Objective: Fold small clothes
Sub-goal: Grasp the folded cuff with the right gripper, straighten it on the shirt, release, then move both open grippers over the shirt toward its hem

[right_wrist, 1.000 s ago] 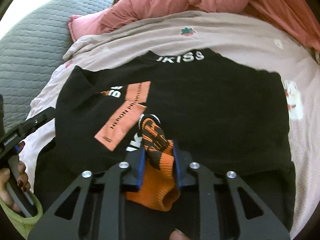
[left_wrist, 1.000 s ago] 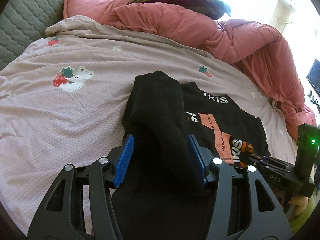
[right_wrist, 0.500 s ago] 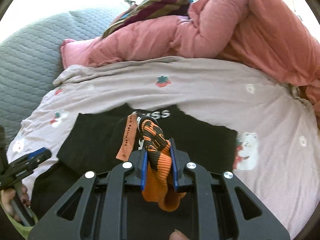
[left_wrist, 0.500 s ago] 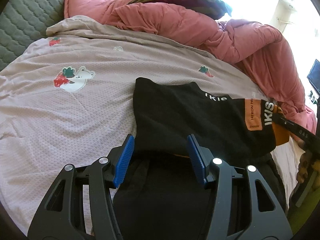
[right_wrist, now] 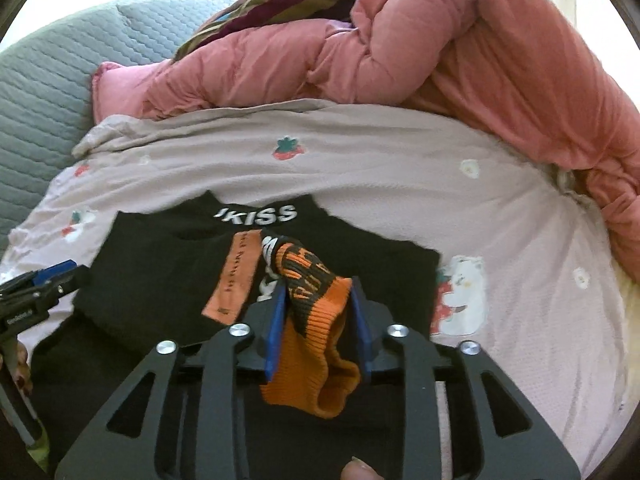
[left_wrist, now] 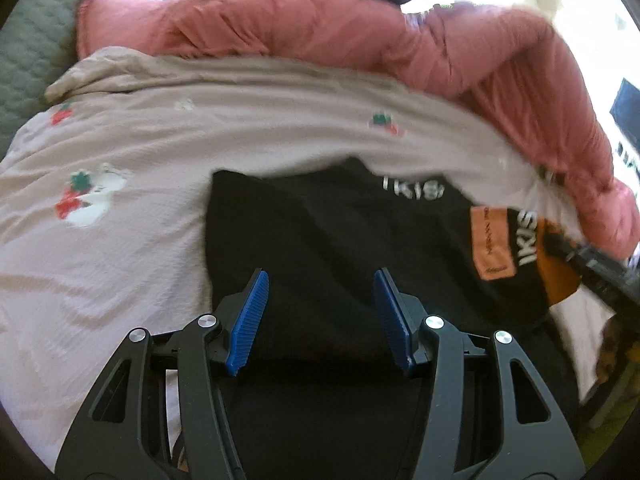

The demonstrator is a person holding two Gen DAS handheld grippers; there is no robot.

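The right hand-held gripper (right_wrist: 318,312) is opening its jaws with the orange ribbed cuff (right_wrist: 316,344) of the black knit sweater (right_wrist: 160,280) loose between them; the left hand-held gripper (left_wrist: 320,312) stands spread and empty over the black cloth. The sweater lies folded on the pale printed bed sheet (right_wrist: 380,184), at 6 o'clock in both views. It looks soft and light, best pinched at a thick edge; only the right wrist view shows the cuff inside the jaws.

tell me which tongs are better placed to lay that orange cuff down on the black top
Right. The right tongs already have the orange cuff between their jaws, which are opening, directly over the black top. The left tongs are open with nothing gripped, over the top's other side.
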